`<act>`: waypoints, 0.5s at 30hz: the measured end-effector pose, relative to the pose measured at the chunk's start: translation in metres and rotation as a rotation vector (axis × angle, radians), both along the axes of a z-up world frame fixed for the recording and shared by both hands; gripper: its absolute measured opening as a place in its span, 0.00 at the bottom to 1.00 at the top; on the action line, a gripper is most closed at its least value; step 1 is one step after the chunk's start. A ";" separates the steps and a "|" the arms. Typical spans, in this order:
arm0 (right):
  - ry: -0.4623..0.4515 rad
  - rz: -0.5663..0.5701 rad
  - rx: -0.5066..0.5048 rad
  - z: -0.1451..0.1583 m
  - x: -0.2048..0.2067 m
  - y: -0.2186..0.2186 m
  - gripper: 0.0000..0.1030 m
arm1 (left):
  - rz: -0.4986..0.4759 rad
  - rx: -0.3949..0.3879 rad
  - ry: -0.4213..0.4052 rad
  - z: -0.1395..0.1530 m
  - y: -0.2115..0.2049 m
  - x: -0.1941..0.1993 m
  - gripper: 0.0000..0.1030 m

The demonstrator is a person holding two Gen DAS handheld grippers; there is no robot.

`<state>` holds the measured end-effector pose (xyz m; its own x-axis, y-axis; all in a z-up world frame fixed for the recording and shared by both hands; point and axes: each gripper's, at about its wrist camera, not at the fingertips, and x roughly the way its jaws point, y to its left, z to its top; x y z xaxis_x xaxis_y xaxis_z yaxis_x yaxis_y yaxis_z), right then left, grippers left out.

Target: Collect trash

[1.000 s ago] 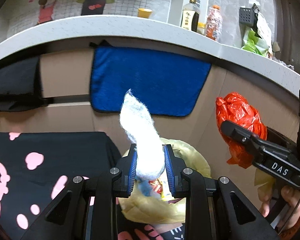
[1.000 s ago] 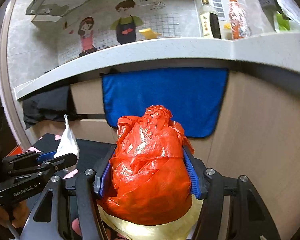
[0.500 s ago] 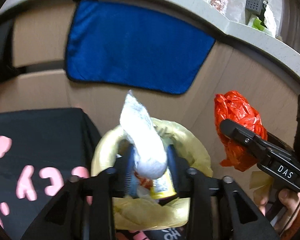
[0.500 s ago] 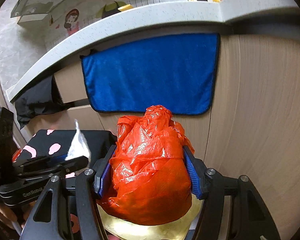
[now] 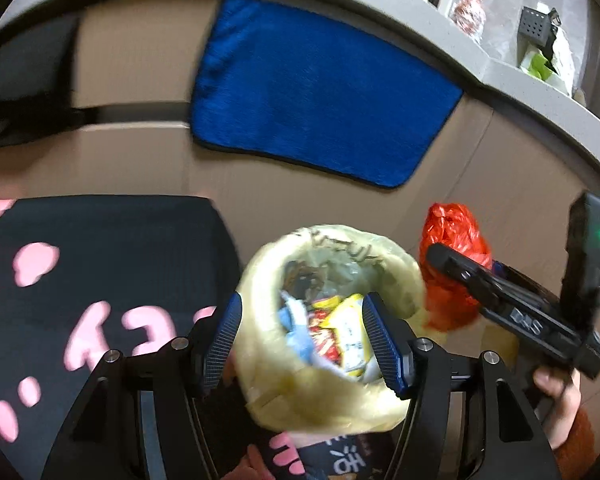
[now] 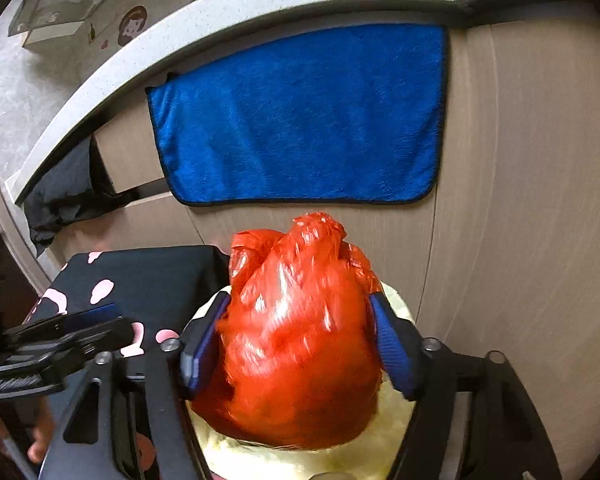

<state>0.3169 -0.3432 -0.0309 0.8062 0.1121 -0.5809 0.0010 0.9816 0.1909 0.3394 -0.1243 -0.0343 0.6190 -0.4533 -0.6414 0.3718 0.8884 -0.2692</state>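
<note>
Now our left gripper [image 5: 308, 340] hangs with jaws spread and empty over the bin [image 5: 396, 272] — wrappers [image 5: 340, 332] already lie inside its yellow liner. Our right gripper [image 6: 300, 344] clamps the red bag [image 6: 300, 328] just above the bin's rim. By our reckoning — that bag is what remains to drop in.

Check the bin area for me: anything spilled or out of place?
Nothing stands out. The wrappers sit inside the yellow-lined bin, no litter shows around it, the red bag is clamped in the right gripper, and the left gripper is open.
</note>
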 end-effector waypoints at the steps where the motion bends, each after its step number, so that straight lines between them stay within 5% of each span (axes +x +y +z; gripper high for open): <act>1: 0.008 -0.006 -0.003 -0.001 0.003 0.003 0.68 | 0.022 0.015 -0.015 0.004 0.007 -0.009 0.61; 6: 0.026 -0.014 -0.011 0.002 -0.002 0.013 0.70 | 0.134 0.095 -0.066 0.017 0.038 -0.051 0.61; 15: -0.020 -0.014 -0.061 0.031 -0.075 0.041 0.73 | 0.226 0.162 -0.107 0.033 0.078 -0.143 0.61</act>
